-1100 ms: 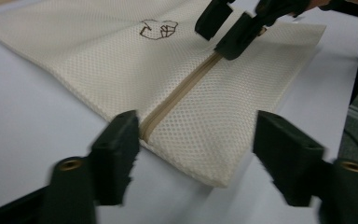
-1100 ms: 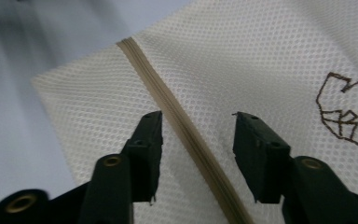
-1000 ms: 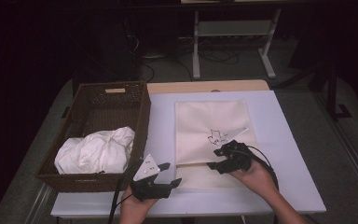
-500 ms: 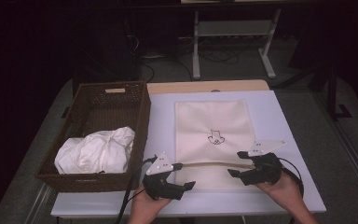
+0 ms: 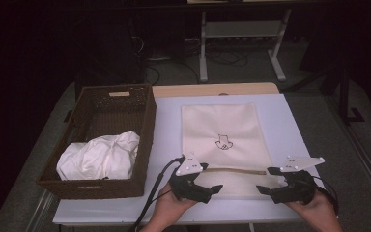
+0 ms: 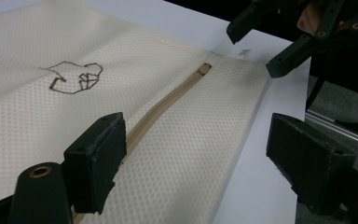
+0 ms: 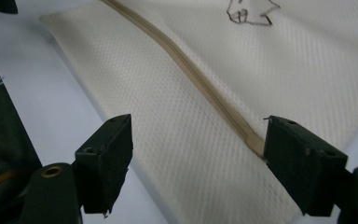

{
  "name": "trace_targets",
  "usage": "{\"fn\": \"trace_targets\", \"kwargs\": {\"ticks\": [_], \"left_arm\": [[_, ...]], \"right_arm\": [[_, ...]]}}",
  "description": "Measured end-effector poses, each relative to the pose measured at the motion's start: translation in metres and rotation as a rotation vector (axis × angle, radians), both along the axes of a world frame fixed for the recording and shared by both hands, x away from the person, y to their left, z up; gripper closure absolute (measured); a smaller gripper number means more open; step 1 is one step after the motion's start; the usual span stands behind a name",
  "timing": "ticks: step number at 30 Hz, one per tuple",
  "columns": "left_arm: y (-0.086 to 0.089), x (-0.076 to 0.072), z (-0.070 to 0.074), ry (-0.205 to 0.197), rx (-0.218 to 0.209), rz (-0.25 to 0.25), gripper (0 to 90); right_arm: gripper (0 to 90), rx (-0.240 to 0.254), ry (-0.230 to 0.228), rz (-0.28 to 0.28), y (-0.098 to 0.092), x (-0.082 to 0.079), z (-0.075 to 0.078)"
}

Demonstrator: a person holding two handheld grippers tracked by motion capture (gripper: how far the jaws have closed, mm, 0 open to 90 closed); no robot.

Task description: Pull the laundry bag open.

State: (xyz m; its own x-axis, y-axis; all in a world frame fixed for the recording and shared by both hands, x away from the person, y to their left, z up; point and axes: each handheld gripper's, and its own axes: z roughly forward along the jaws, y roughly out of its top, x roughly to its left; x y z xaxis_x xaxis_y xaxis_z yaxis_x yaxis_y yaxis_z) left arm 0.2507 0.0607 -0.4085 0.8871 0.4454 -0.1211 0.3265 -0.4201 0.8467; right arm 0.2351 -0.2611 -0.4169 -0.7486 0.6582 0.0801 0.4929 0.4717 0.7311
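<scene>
A cream cover with a small dark stitched figure lies flat on the white table. A tan zipper runs across near its front edge. My left gripper rests at the cover's near left corner, pointing right. My right gripper is at the near right corner, pointing left. Both have just been opening. In the left gripper view the jaws stand wide over the fabric and zipper, pressing nothing, with the right gripper beyond. In the right gripper view the jaws straddle the zipper without touching it.
A dark wicker basket stands on the left of the table with a crumpled white cloth inside. A wooden strip edges the far side. Beyond the table are a metal stand and cables on the dark floor.
The two grippers have drawn apart, left one leftward and right one rightward, and their jaws have widened. The cover's near part with the zipper now lies flat between them.
</scene>
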Motion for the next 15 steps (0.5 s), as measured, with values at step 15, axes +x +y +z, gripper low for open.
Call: {"fn": "trace_targets", "kwargs": {"ticks": [15], "left_arm": [[-0.062, 0.032, -0.001, 0.119, 0.064, -0.092, 29.1]], "right_arm": [[37.6, 0.002, 0.090, -0.124, -0.047, -0.002, -0.017]]}}
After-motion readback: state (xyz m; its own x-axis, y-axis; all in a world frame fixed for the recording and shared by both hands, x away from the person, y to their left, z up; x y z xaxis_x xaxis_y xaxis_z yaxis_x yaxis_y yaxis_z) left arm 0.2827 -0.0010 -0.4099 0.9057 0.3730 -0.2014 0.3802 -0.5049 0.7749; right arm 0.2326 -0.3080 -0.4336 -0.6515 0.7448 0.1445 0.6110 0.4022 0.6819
